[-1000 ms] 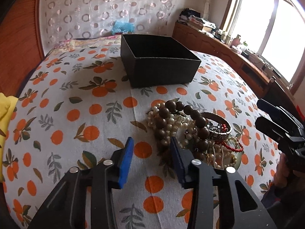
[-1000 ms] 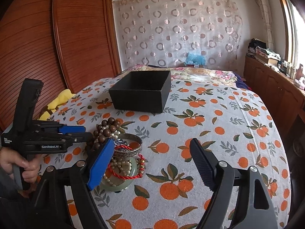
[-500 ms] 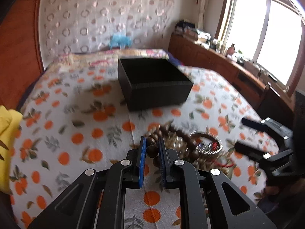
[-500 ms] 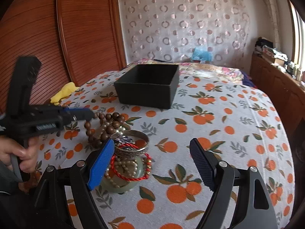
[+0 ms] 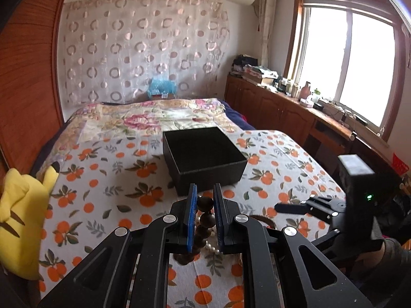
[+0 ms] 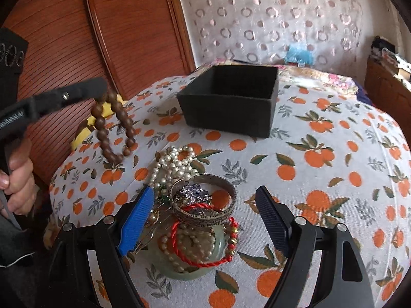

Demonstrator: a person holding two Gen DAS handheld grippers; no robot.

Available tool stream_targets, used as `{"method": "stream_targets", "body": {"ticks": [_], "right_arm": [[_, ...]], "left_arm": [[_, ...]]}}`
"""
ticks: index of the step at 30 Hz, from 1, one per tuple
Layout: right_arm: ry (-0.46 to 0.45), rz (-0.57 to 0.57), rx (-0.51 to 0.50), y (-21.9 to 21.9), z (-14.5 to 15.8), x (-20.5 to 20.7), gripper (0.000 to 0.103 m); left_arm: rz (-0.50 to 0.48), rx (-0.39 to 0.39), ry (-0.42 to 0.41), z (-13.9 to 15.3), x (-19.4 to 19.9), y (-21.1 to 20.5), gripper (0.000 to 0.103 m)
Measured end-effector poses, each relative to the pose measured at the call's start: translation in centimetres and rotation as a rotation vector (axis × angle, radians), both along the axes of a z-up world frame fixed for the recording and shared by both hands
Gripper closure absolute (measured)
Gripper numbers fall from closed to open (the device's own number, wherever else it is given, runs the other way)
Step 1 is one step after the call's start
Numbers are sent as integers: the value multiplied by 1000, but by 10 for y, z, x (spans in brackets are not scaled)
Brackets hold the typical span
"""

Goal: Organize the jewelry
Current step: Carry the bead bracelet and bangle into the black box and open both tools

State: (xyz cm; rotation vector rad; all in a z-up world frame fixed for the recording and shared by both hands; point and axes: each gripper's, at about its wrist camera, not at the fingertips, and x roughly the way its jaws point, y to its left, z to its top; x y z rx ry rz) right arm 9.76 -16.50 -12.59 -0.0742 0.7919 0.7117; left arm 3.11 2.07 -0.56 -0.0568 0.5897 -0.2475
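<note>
My left gripper [image 5: 205, 201] is shut on a brown wooden bead bracelet [image 5: 204, 224] and holds it lifted above the table. In the right wrist view the bracelet [image 6: 113, 125] hangs from the left gripper [image 6: 99, 89]. An open black box [image 5: 203, 157] stands just beyond it, also in the right wrist view [image 6: 231, 102]. My right gripper [image 6: 205, 205] is open and empty around the jewelry pile: a pearl necklace [image 6: 174, 164], a silver bangle [image 6: 203, 202], a red cord bracelet [image 6: 200, 236] and a green jade bangle [image 6: 190, 264].
The table has an orange-print cloth [image 6: 321, 159]. A yellow plush toy [image 5: 23, 213] lies at the left edge. A bed [image 5: 154, 118] lies behind the table, wooden cabinets [image 5: 282, 110] stand under the window, and a wooden wardrobe [image 6: 102, 38] is on the left.
My left gripper closed on the wooden bead bracelet and lifted it off the pile toward the black box. My right gripper stayed open over the pile.
</note>
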Motion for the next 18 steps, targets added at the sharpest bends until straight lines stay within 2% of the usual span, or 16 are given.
{"method": "stream_targets", "body": {"ticks": [6,9,13,18], "right_arm": [[53,46,-23,10,-7,10,20],[53,51,-41,13,-9,11,40],[51,60,-34,10,-7,11,40],[-4,46,-18,1,8,9,40]], "left_arm": [[9,1,-18,8,5,3,91],[9,5,-21,8,9,2,91],[9,10,-20,9,12,2,91],[13,4,-16,10,18,4,91]]}}
